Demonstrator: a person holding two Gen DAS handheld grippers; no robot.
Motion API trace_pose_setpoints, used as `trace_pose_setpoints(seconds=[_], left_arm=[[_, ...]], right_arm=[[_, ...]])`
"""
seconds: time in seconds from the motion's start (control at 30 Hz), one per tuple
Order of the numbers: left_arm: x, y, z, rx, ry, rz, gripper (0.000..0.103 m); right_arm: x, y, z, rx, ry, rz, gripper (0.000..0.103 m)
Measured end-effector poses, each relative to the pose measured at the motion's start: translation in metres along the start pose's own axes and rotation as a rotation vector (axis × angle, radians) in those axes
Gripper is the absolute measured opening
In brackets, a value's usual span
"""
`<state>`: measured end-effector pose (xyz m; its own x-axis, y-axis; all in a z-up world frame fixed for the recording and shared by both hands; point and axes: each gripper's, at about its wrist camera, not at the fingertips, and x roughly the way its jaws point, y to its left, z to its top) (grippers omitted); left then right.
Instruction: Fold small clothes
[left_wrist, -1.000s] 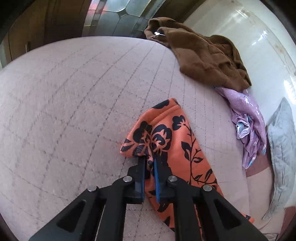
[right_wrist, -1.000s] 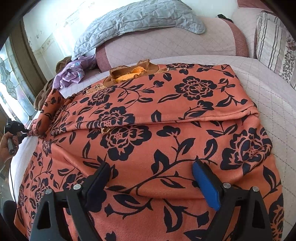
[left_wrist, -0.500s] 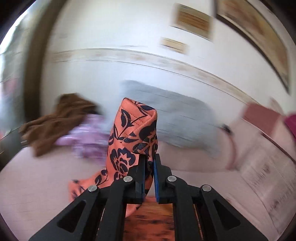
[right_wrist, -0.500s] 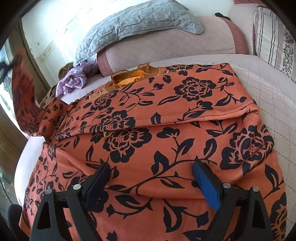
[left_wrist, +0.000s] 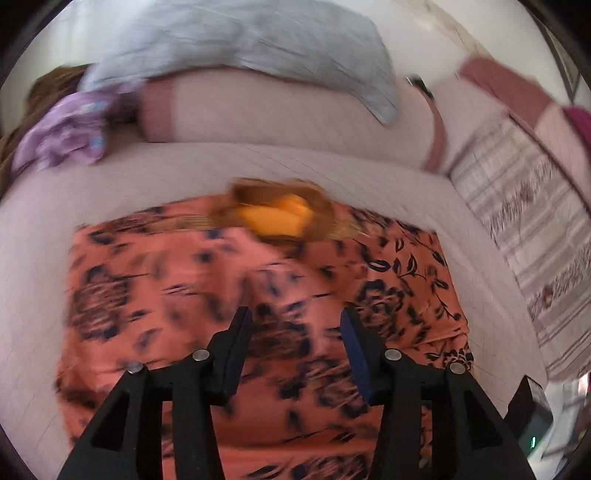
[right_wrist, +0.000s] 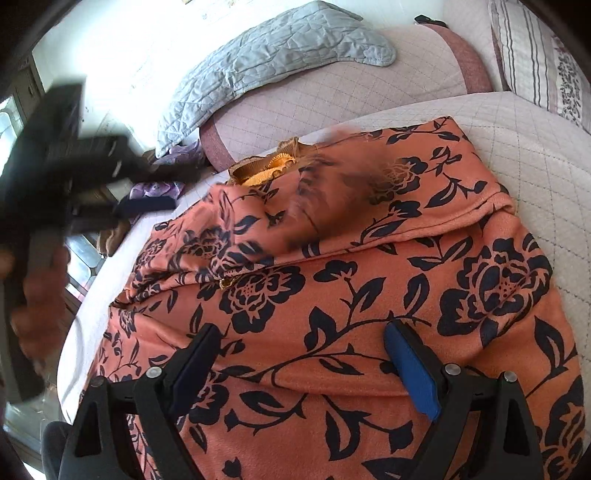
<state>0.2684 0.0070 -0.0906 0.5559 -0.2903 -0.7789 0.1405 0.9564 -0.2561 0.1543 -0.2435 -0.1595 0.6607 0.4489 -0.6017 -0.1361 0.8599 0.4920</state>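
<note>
An orange garment (left_wrist: 184, 280) with a dark floral print lies spread on the pink quilted bed, its brown collar with yellow lining (left_wrist: 273, 214) at the far end. My left gripper (left_wrist: 295, 317) hovers over the garment's body. Its jaws are opening and nothing is pinched between them. In the right wrist view the garment (right_wrist: 369, 295) fills the middle. A blurred sleeve (right_wrist: 332, 206) is falling across its upper part, and the left gripper (right_wrist: 147, 205) shows blurred at the left, held by a person's hand (right_wrist: 40, 295). My right gripper (right_wrist: 303, 332) stands open just above the garment's near half.
A grey quilted pillow (left_wrist: 258, 40) lies on a pink bolster (left_wrist: 258, 114) at the back. A purple cloth (left_wrist: 62, 136) and a brown garment (left_wrist: 48, 85) sit at the far left. A striped pillow (left_wrist: 535, 229) lies at the right.
The left gripper swung the sleeve from the bed's left side up and over the garment's body, then its jaws parted and let the sleeve go. The right gripper stayed put.
</note>
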Motion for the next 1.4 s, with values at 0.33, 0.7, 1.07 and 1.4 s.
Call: trace_pose_setpoints(seconds=[0.33, 0.7, 1.07, 1.4], left_arm=[[-0.079, 0.139, -0.09, -0.201, -0.175, 0.194, 0.063], [-0.082, 0.203, -0.137, -0.376, -0.178, 0.15, 0.063], [-0.081, 0.208, -0.137, -0.414, -0.214, 0.143, 0.064], [-0.074, 0.203, -0.135, -0.372, -0.201, 0.168, 0.064]], right_arm=[[-0.035, -0.011, 0.05, 0.122, -0.055, 0.028, 0.089], [0.059, -0.038, 0.129, 0.104, 0.29, -0.216, 0.013], [0.025, -0.041, 0.093, 0.011, 0.241, -0.306, 0.073], [0.032, -0.042, 0.16, 0.078, 0.09, -0.276, 0.073]])
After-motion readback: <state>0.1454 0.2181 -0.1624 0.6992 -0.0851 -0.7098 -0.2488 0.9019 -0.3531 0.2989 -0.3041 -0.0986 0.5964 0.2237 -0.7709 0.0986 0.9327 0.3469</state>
